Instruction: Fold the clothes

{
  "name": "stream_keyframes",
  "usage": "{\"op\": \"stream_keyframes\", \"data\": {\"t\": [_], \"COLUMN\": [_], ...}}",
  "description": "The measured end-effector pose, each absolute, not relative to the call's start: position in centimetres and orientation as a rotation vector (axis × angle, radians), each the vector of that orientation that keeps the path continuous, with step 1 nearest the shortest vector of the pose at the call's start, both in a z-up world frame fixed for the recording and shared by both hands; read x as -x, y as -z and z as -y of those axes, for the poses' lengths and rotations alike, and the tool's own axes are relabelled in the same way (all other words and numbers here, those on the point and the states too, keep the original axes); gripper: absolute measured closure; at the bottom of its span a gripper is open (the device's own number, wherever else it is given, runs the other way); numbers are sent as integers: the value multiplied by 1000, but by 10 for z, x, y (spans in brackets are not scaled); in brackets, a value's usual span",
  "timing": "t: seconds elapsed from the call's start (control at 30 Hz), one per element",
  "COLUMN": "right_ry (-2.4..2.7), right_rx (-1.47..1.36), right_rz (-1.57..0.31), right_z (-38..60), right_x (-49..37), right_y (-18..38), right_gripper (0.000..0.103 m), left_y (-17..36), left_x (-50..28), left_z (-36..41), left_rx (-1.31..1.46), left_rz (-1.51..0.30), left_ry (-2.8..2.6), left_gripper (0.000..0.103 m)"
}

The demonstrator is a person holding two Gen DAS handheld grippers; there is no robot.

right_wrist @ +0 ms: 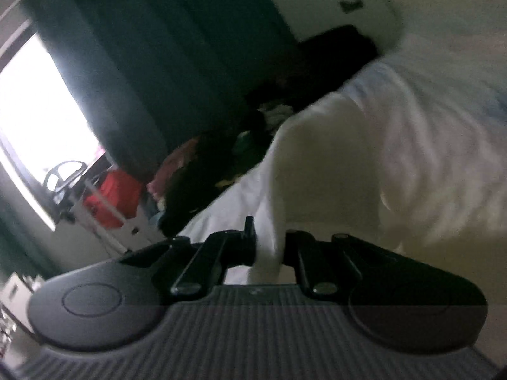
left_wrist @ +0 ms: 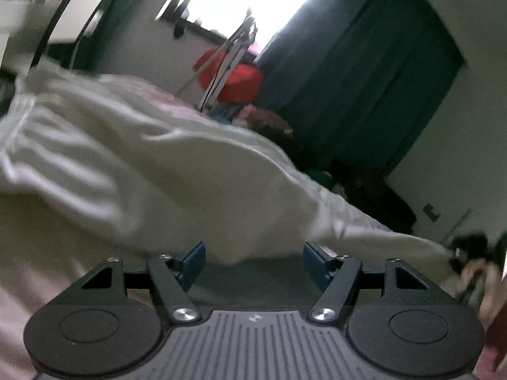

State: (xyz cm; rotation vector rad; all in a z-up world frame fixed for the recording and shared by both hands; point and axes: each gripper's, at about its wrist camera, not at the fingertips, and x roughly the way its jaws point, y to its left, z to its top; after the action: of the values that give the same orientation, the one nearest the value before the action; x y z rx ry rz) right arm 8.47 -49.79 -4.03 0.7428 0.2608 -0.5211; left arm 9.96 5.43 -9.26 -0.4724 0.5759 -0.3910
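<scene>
White garment (right_wrist: 364, 164) is pinched in the right gripper (right_wrist: 269, 247), jaws closed on a fold; left gripper (left_wrist: 252, 264) gapes wide, holding nothing.

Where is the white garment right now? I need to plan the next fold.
The white garment is pinched in the right claw in the right wrist view; in the left wrist view it stretches across the bed, just beyond the open left claw.
</scene>
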Motion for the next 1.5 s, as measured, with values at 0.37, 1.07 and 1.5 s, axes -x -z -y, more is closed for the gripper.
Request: {"op": "stream_keyframes", "data": {"t": [0.37, 1.07, 1.5], "right_ry": [491, 533, 674], "right_rx": [-1011, -1073, -970], "right_rz": [-500, -546, -547], "right_z": [513, 491, 487], "right_x": [-35, -4, 5], "right_y": [124, 118, 108], "right_gripper": [92, 29, 31], "left_y": [139, 141, 65], "left_x": [-121, -159, -80], "left_z": [-136, -250, -303], "left_rx": [881, 1157, 1045], "left_rz": [-778, -541, -361], "left_ry": [72, -118, -96], "left_gripper": [27, 99, 101]}}
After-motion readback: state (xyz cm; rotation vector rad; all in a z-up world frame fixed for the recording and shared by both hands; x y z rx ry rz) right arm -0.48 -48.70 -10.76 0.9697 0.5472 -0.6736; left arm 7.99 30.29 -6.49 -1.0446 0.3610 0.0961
